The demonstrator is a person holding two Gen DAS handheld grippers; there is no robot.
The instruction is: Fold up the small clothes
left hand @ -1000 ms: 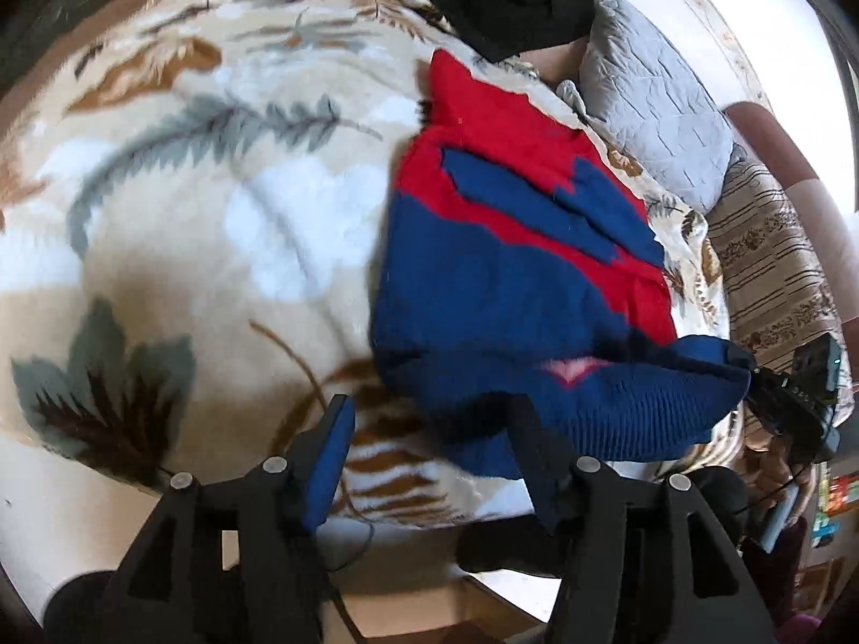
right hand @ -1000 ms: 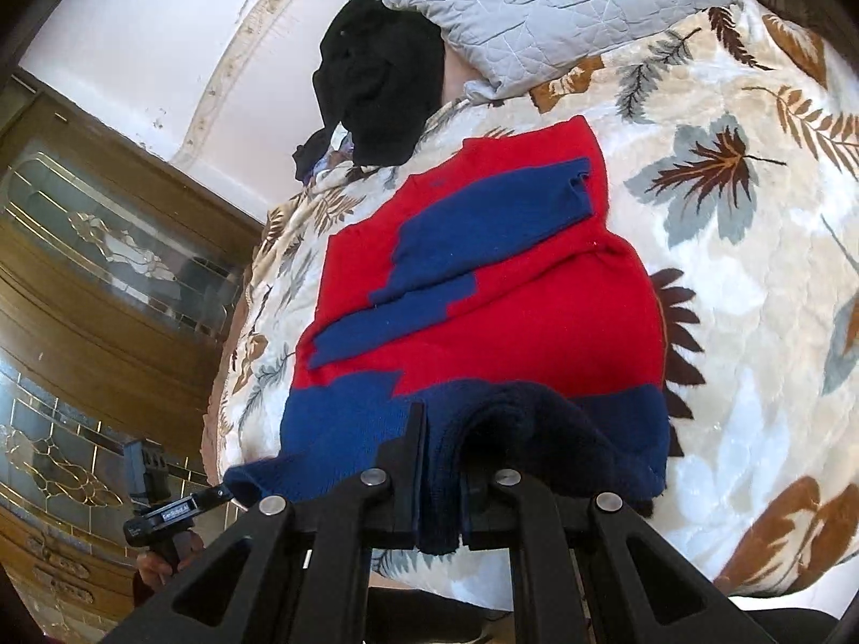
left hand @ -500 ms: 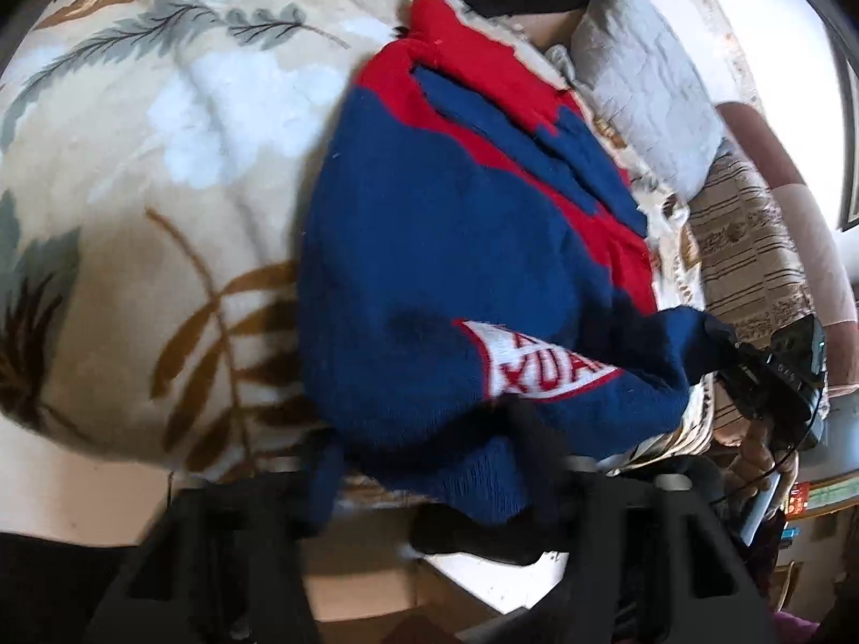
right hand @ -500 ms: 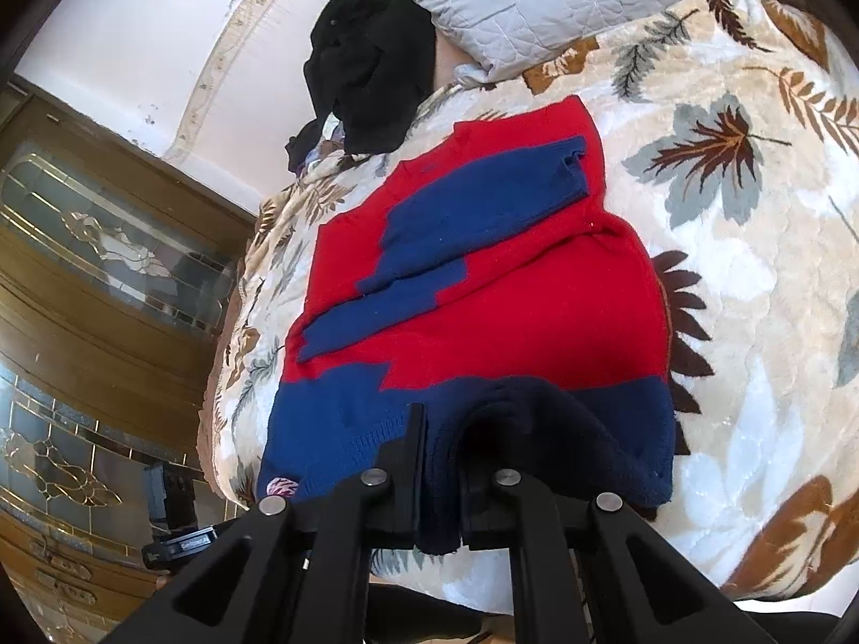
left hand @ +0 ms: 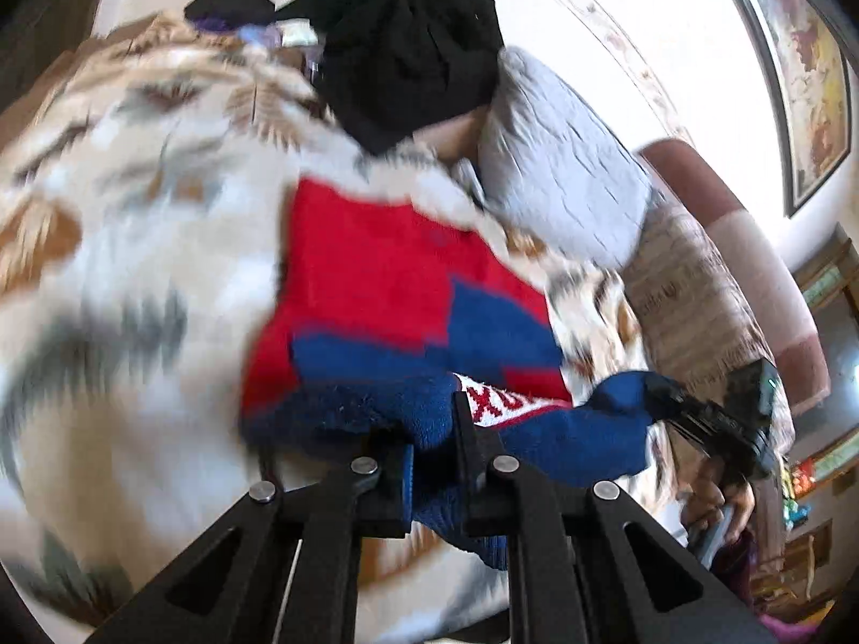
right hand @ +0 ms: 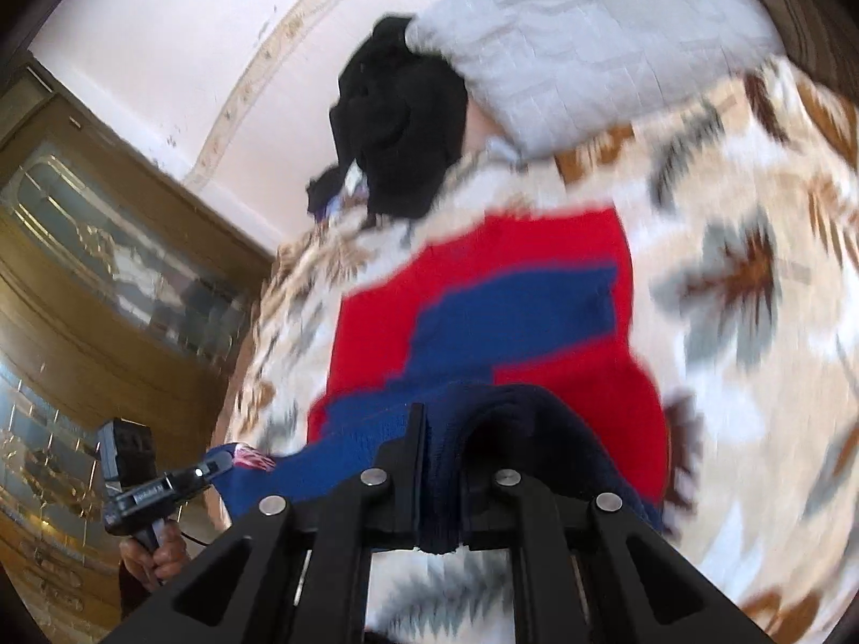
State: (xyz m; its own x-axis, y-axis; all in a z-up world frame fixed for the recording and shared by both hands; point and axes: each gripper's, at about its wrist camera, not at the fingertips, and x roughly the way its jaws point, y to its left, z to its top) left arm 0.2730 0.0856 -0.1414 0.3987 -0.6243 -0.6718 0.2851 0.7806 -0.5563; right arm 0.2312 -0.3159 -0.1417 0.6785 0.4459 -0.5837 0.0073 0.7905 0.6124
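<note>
I find the left gripper (left hand: 432, 461) clamped on the blue hem of the red-and-blue sweater (left hand: 397, 290), and the right gripper (right hand: 440, 461) likewise pinching the same hem. The sweater lies on the leaf-print blanket (right hand: 751, 279), near edge lifted, short of the grey pillow (right hand: 580, 43) and black garment (left hand: 408, 53).

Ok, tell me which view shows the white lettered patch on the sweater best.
The left wrist view. There the white patch with red letters sits on the lifted blue hem of the sweater, just beyond the left gripper. The right wrist view shows only a blurred sliver of it by the other gripper's tip; no letters can be read.
</note>
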